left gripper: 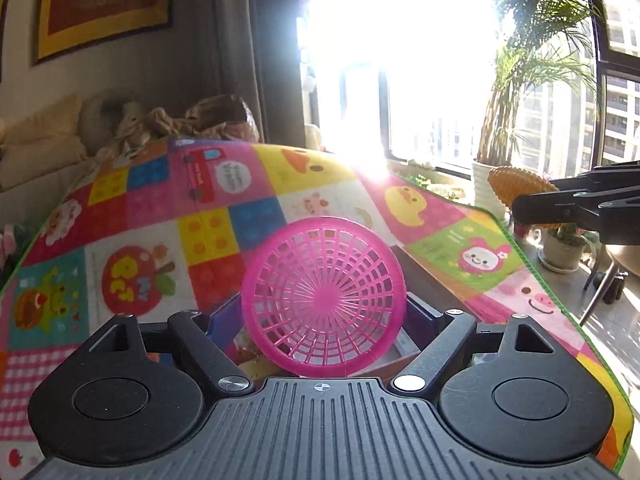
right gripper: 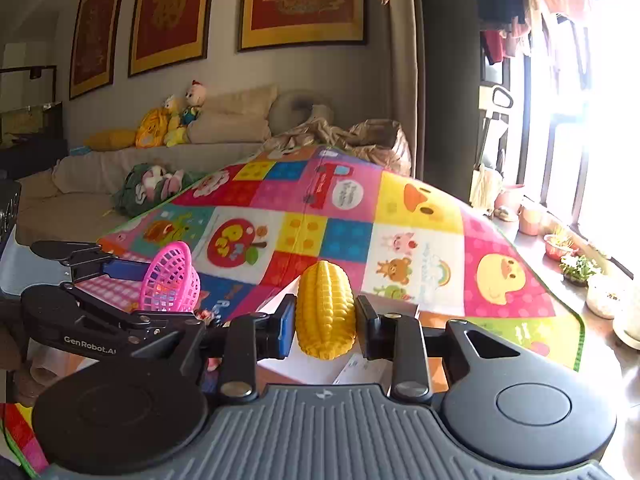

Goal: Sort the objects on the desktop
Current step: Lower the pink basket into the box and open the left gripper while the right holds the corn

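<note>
Left gripper (left gripper: 324, 312): I have it clamped on the pink basket (left gripper: 324, 300); the fingers (left gripper: 224, 316) press the rim from both sides, and the basket stands on edge with its open mouth facing my camera.

Basket: held between the left fingers, lifted off the mat (left gripper: 160, 208). In the right view I see it edge-on, up and to the left of the right gripper (right gripper: 325, 316).

Right gripper: I hold the yellow corn (right gripper: 326, 310) in it, upright between the two pads, the blue left pad (right gripper: 286, 330) against its side. The right pad sits just beside the corn; I cannot tell if it touches.

Corn: between the right fingers, above the mat. From the left camera it shows far right of the left gripper, tip pointing left, level with the window sill.

In the way: the basket fills the middle of my left view and hides what lies behind it, apart from a dark box edge (left gripper: 424, 272) showing past its right rim. The corn blocks the middle of the right view.

Under the right gripper: a white card or paper (right gripper: 360, 368) on the mat.

Around: a sofa (right gripper: 224, 136) with soft toys (right gripper: 176, 120) ahead, framed pictures (right gripper: 304, 0) on the wall, a palm (left gripper: 532, 60) in a white pot by the window (left gripper: 400, 40), small pots (right gripper: 576, 268) along the sill to the right.

Glare: strong sun through the window washes out the upper middle of my left view.
</note>
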